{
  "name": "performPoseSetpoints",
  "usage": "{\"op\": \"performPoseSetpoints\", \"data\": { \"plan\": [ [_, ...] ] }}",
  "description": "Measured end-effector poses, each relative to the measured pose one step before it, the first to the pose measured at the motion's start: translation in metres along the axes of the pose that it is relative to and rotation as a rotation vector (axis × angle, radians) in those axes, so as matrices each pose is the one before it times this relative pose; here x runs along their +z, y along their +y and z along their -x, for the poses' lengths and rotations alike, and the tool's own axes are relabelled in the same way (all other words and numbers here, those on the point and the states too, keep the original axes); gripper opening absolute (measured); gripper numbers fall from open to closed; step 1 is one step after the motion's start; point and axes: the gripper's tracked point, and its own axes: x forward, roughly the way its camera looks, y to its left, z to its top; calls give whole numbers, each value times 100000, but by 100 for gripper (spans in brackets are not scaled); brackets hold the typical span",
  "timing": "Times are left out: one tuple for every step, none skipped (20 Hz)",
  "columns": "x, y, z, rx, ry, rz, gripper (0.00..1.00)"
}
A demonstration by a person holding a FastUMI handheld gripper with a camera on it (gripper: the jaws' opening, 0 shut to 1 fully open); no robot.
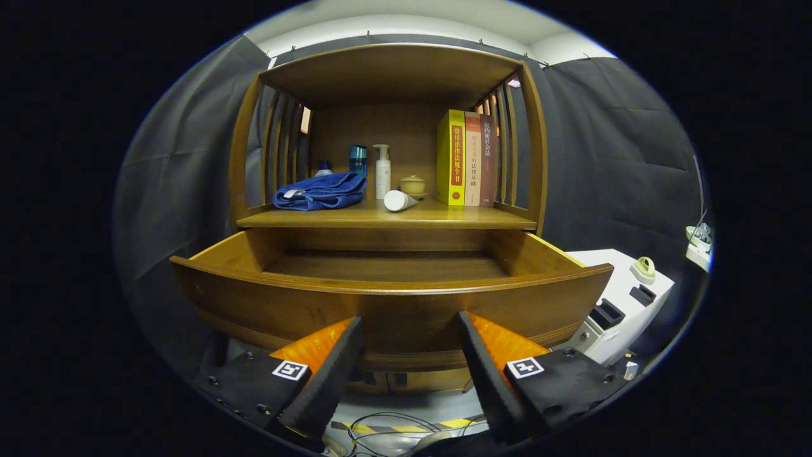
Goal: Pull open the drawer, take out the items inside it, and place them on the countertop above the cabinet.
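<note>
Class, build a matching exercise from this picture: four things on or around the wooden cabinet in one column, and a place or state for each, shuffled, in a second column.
1. drawer
2. blue towel
3. white tube
4. books

A. lying on its side on the countertop
B. standing upright at the countertop's right end
C. pulled open, just ahead of the open gripper
D. folded beside the bottles

Pairs: 1-C, 2-D, 3-A, 4-B

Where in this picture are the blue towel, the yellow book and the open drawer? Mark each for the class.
blue towel [322, 191], gripper view, middle of its folded top.
yellow book [451, 157], gripper view, on its spine.
open drawer [393, 304], gripper view, on its curved front panel.
</note>
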Motion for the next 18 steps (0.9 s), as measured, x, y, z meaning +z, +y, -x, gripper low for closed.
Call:
{"op": "performPoseSetpoints", "data": {
  "plan": [
    [559,44,-357,-180,-699,554,99],
    [700,-63,-745,-95,-998,595,99],
    [-15,137,-913,-303,1061,376,99],
    [135,-17,-310,-78,-432,-446,98],
    [175,64,-1010,68,1011,-432,99],
    [240,103,-614,111,137,-705,98],
    [192,87,-857,104,508,-191,98],
    [174,-37,-752,-145,-24,218,98],
    [229,42,-358,-223,16,328,97],
    [182,-34,-726,-129,127,178,97],
    [180,12,-645,-147,-118,-289,97],
    [219,3,-679,-55,206,-383,96],
    [28,126,-627,-144,-19,-328,97],
    [214,-15,-794,-166,87,-47,97],
    [170,59,-584,-322,-107,106,97],
    [181,27,-611,-434,-207,227,97],
    [189,47,-554,-417,-137,226,97],
    [164,-23,-537,-342,-121,299,97]
  ]
}}
